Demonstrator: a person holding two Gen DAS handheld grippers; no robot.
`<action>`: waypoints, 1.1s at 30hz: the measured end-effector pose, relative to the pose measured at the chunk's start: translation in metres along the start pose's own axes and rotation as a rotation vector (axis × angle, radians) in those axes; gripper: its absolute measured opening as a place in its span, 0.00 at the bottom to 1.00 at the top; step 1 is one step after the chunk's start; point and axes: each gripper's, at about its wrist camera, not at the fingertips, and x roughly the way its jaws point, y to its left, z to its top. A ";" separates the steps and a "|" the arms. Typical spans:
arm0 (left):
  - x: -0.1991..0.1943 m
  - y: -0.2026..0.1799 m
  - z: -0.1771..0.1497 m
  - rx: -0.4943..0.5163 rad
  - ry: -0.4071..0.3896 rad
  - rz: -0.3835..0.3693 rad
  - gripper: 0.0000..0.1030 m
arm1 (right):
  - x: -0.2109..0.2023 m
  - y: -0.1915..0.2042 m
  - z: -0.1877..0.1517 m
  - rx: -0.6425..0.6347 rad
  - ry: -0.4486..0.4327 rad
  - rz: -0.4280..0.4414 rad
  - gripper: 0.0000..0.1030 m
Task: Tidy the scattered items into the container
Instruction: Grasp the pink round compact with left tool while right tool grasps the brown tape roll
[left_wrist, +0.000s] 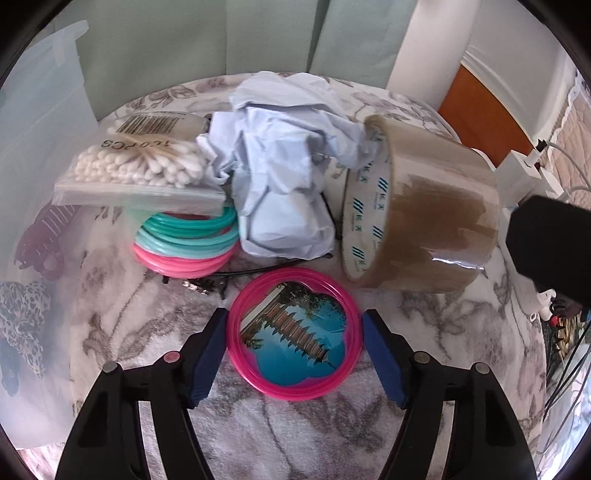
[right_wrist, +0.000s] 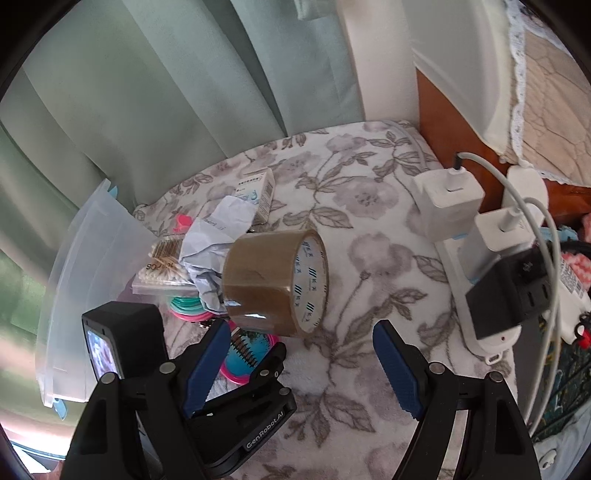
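A pink-rimmed round disc with a pagoda picture (left_wrist: 293, 334) lies flat on the floral blanket. My left gripper (left_wrist: 294, 328) straddles it, a blue pad close beside the rim on each side, and I see no firm press, so the jaws stand open. A brown tape roll (left_wrist: 424, 221) (right_wrist: 273, 284) lies on its side just beyond. My right gripper (right_wrist: 301, 343) hovers open in front of the roll with nothing between its fingers. Behind lie crumpled pale-blue paper (left_wrist: 284, 177), a bag of cotton swabs (left_wrist: 140, 166) and stacked teal and pink rings (left_wrist: 188, 243). The clear plastic container (left_wrist: 40, 147) (right_wrist: 92, 258) stands at the left.
Through the container wall show a dark claw clip (left_wrist: 44, 240) and a leopard-print scrunchie (left_wrist: 22, 325). A small white box (right_wrist: 260, 195) lies behind the paper. A power strip with chargers and cables (right_wrist: 480, 258) lines the right side. Green curtains hang at the back.
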 end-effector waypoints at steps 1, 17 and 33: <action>-0.001 0.002 0.000 -0.005 -0.001 -0.001 0.71 | 0.002 0.002 0.001 -0.002 0.002 0.008 0.80; -0.012 0.045 -0.008 -0.078 -0.009 -0.008 0.71 | 0.027 0.012 0.014 -0.015 0.033 0.021 0.80; -0.009 0.048 -0.004 -0.069 -0.015 0.041 0.72 | 0.072 0.024 0.020 -0.019 0.100 -0.029 0.80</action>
